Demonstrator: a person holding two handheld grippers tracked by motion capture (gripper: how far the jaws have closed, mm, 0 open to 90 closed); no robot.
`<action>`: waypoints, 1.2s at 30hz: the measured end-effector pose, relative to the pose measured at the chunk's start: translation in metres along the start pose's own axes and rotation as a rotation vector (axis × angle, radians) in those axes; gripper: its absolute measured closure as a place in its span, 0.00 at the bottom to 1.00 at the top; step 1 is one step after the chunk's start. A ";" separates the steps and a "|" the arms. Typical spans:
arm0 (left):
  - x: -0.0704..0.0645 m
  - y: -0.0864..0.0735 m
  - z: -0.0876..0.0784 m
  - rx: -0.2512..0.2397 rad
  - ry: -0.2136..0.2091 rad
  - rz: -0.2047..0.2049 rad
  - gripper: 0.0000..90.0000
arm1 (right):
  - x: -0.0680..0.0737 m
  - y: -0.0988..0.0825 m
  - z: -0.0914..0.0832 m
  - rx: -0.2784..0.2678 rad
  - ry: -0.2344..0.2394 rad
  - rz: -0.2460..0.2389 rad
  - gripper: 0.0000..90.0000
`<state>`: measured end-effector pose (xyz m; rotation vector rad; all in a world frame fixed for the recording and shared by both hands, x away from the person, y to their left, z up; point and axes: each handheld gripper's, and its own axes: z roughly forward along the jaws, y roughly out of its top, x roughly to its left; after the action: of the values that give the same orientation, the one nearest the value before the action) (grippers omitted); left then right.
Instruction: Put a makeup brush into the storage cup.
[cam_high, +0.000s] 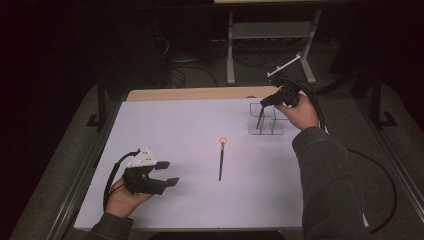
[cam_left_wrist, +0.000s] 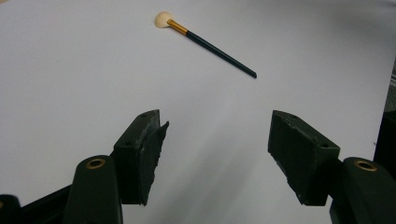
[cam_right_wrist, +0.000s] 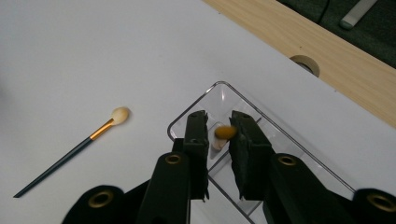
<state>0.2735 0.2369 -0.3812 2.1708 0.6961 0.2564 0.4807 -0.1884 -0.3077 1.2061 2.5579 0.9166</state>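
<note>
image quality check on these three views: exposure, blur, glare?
High view: room dark, only the white table sheet lit; clear plastic organiser box faint. Left gripper view: sharp, even light, soft shadow under the dark-handled gold-ferruled makeup brush. Right gripper view: the brush tip between the right gripper jaws is motion-blurred; glare lines on the box rim.

Brushes: two showing, one lying on the worktop (cam_high: 165, 130), brush (cam_high: 220, 159), and a second brush (cam_right_wrist: 223, 134) over the organiser.
Clear organisers (cam_high: 266, 126): one standing.
Grippers: two.
</note>
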 end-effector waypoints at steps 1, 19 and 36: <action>0.000 0.000 0.000 0.000 0.000 0.002 0.38 | 0.000 0.000 0.000 -0.001 -0.003 0.000 0.83; -0.001 0.001 0.002 0.006 -0.003 0.012 0.38 | 0.005 -0.010 -0.011 -0.029 0.027 0.003 0.79; -0.003 0.002 0.005 0.006 -0.008 0.011 0.38 | 0.014 -0.022 -0.027 -0.074 0.057 -0.013 0.77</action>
<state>0.2738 0.2308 -0.3821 2.1808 0.6820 0.2517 0.4467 -0.2013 -0.2980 1.1572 2.5473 1.0475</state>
